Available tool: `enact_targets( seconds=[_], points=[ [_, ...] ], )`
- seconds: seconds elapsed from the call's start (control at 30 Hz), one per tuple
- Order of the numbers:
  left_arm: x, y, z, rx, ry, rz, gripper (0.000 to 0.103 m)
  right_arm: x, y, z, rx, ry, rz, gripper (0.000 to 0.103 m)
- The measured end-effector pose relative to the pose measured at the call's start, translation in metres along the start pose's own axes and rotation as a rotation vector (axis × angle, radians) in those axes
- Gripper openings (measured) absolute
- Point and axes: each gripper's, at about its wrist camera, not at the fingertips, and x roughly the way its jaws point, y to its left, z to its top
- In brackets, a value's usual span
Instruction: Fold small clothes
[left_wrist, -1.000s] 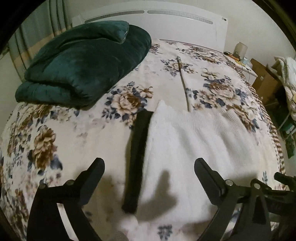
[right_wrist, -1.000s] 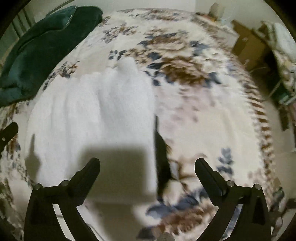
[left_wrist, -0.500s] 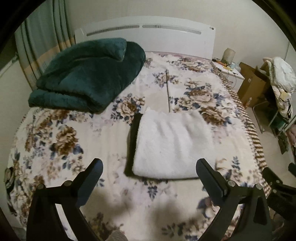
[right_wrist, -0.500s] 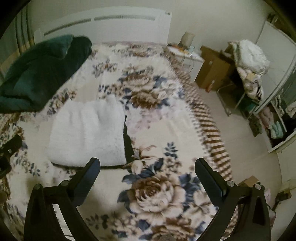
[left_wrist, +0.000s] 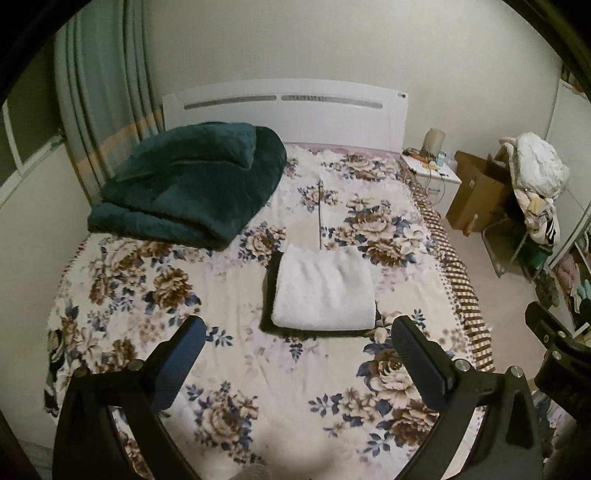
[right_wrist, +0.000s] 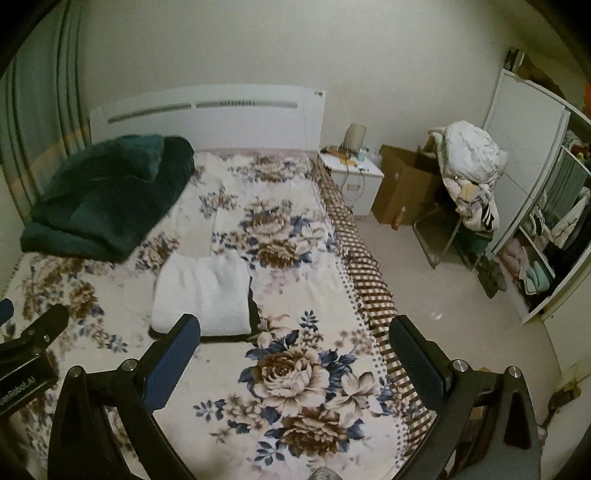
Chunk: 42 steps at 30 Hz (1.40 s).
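Observation:
A folded white fluffy garment (left_wrist: 325, 291) lies on a folded black garment (left_wrist: 269, 295) in the middle of the floral bed (left_wrist: 147, 295). The stack also shows in the right wrist view (right_wrist: 203, 291), with the black edge (right_wrist: 254, 314) showing at its right. My left gripper (left_wrist: 295, 343) is open and empty, held high and well back from the stack. My right gripper (right_wrist: 295, 343) is open and empty, above the bed's near right part. The left gripper's body (right_wrist: 26, 354) shows at the left edge of the right wrist view.
A folded dark green blanket (left_wrist: 192, 188) lies at the bed's far left by the white headboard (left_wrist: 288, 110). Right of the bed stand a nightstand (right_wrist: 351, 177), a cardboard box (right_wrist: 402, 184), a chair piled with clothes (right_wrist: 469, 173) and an open wardrobe (right_wrist: 546, 221).
Both grippers have pulled far back and up from the folded stack. One second ago they were just above the white garment; now the whole bed is in view.

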Motion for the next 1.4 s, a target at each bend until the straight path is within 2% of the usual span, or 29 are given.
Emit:
enact_targets(
  seconds=[0.2, 0.57, 0.97, 1.4],
  points=[
    [-0.058, 0.0, 0.0, 0.021, -0.034, 0.009, 0.103, -0.08, -0.008, 0.002, 0.014, -0.055, 0.033, 0.103],
    [-0.115, 0.001, -0.005, 0.022, -0.044, 0.036, 0.103, -0.154, -0.021, -0.001, 0.016, -0.061, 0.075, 0.103],
    [-0.129, 0.0, -0.001, 0.009, -0.032, 0.057, 0.103, -0.169, -0.021, 0.015, -0.011, -0.028, 0.129, 0.103],
    [-0.146, -0.003, 0.004, 0.015, -0.068, 0.053, 0.103, -0.175, -0.032, 0.026, -0.004, -0.05, 0.119, 0.103]
  ],
)
